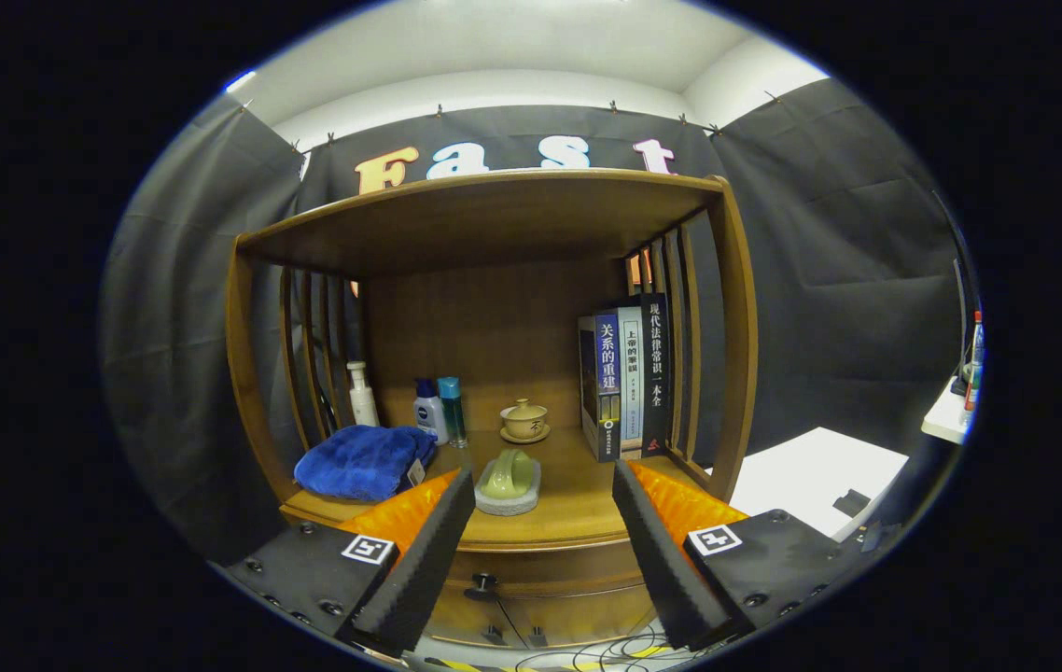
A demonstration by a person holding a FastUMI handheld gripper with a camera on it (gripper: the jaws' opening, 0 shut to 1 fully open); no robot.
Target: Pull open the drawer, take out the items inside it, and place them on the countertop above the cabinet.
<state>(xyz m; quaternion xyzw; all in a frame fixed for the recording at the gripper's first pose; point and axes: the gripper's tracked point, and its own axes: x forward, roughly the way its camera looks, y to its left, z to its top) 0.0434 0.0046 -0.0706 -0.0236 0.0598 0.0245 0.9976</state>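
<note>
Wooden worktop (578, 523) carries towel (363, 459), bottles (438, 409), teacup (524, 420), books (624, 378), soap dish (509, 483). Drawer (531, 574) below looks closed w/ knob (482, 585) betw. the fingers (contents hidden). Gripper (540, 551) open, empty. Fits early or finished stage.

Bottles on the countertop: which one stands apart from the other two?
The white pump bottle, alone by the slatted side behind the blue towel. The other two bottles stand side by side, nearer the lidded cup.
</note>
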